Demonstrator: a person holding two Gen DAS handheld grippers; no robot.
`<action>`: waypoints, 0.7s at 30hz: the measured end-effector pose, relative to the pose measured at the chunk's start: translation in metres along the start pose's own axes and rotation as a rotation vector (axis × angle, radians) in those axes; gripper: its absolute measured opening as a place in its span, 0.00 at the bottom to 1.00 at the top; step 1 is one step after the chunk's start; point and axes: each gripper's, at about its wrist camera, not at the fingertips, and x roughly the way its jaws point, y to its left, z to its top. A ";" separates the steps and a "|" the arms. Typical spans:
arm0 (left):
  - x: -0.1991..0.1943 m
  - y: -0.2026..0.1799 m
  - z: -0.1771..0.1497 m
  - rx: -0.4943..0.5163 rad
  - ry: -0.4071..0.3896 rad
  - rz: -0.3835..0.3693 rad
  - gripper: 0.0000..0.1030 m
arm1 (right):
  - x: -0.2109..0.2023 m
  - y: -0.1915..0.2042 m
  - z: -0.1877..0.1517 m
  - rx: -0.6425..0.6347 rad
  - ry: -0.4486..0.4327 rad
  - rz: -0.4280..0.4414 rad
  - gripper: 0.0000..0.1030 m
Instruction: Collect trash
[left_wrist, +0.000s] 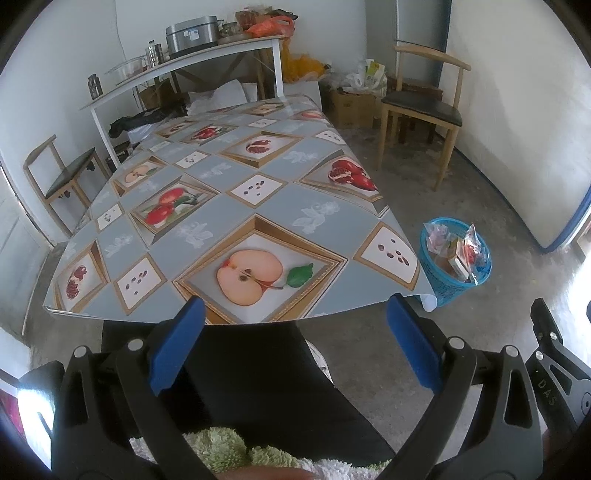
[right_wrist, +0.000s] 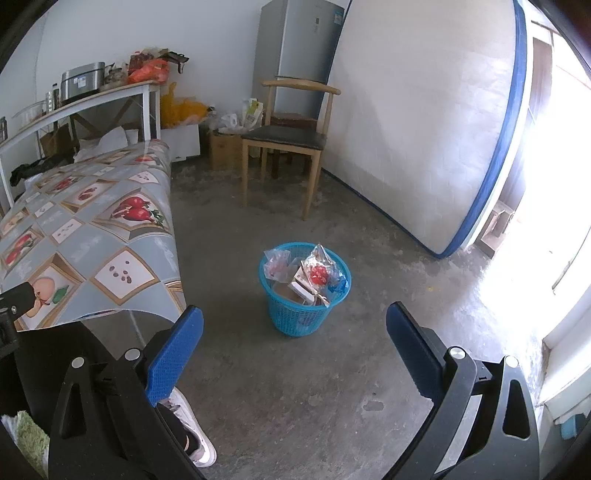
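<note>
A blue plastic basket (right_wrist: 295, 317) stands on the concrete floor to the right of the table; it also shows in the left wrist view (left_wrist: 439, 284). It holds several wrappers and small boxes (right_wrist: 314, 277). My left gripper (left_wrist: 295, 314) is open and empty, held at the near edge of the table (left_wrist: 258, 199), which has a fruit-print cloth. My right gripper (right_wrist: 295, 321) is open and empty, held above the floor in front of the basket.
A wooden chair (right_wrist: 288, 140) stands beyond the basket, and another chair (left_wrist: 66, 173) is left of the table. A mattress (right_wrist: 424, 129) leans on the right wall. A white shelf table (left_wrist: 184, 62) with a cooker stands at the back. My leg and shoe (right_wrist: 192, 435) are below.
</note>
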 end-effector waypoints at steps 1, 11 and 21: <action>-0.001 0.001 0.000 -0.002 0.000 0.001 0.92 | 0.000 0.000 0.000 0.000 0.000 0.000 0.94; -0.003 0.006 -0.002 -0.016 0.013 0.005 0.92 | -0.005 0.002 0.001 -0.008 0.001 0.002 0.94; -0.002 0.007 -0.002 -0.017 0.016 0.007 0.92 | -0.005 0.003 0.001 -0.007 0.000 0.000 0.94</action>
